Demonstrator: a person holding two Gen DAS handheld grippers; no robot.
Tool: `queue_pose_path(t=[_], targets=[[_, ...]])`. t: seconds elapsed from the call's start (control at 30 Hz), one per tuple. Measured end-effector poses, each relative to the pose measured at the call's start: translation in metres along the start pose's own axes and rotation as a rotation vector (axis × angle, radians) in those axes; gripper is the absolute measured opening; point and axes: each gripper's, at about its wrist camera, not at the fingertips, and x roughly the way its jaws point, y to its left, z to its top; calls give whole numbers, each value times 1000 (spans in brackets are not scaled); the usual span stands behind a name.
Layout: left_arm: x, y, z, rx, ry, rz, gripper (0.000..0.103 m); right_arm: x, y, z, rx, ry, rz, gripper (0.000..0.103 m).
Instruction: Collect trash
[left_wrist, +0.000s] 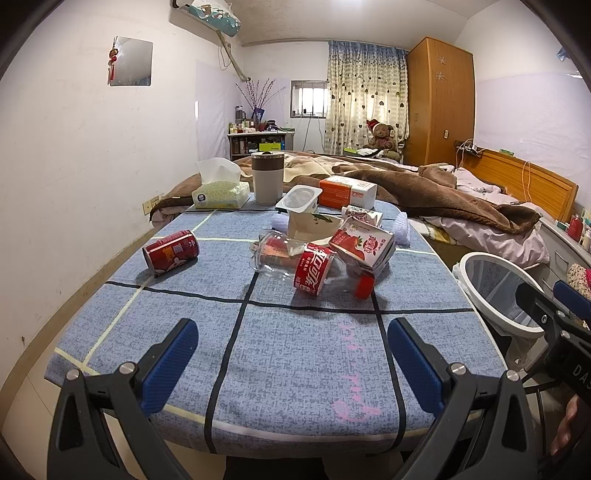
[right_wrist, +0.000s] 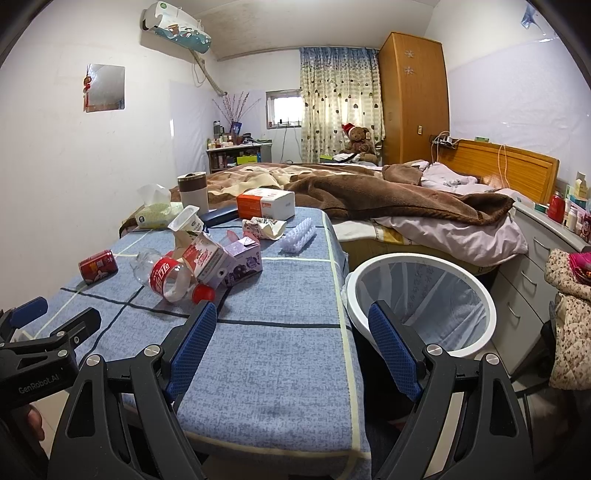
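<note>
Nothing is being collected yet: both the left gripper (left_wrist: 291, 363) and right gripper (right_wrist: 291, 345) are hanging released and empty over the tabletop (left_wrist: 295, 354). Trash is lying at 12 o'clock; the plastic bottle (left_wrist: 295, 264) looks nearest, and the bin (right_wrist: 421, 299) is waiting at 2 o'clock.

The right gripper (right_wrist: 291, 347) is hovering over the near end of the table (right_wrist: 288, 354) with its blue pads spread wide and nothing between them. Beside the table's right edge a white bin (right_wrist: 476, 295) with a clear liner is standing on the floor. Farther along the blue cloth, a clear bottle (right_wrist: 166, 277) with a red label is lying on its side, touching a strawberry carton (right_wrist: 203, 258). A red can (right_wrist: 98, 266) is lying apart at the left. The left gripper (right_wrist: 44, 317) is showing at the left edge.
</note>
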Motion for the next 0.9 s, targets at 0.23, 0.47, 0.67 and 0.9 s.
queue_pose_path(t=[0.23,0.47,0.67,0.9], targets=[[0,0,0,0,1,2,103,-1,0,1,-1,-2,1,86],[-1,1,0,-1,2,2,103,-1,0,1,-2,-2,0,86],[4,2,1,0,5,3,103,2,-2,1,-5,2,-1,86],[11,2,2,-2,16,5,103,6,-3,2,-11,5,2,86]])
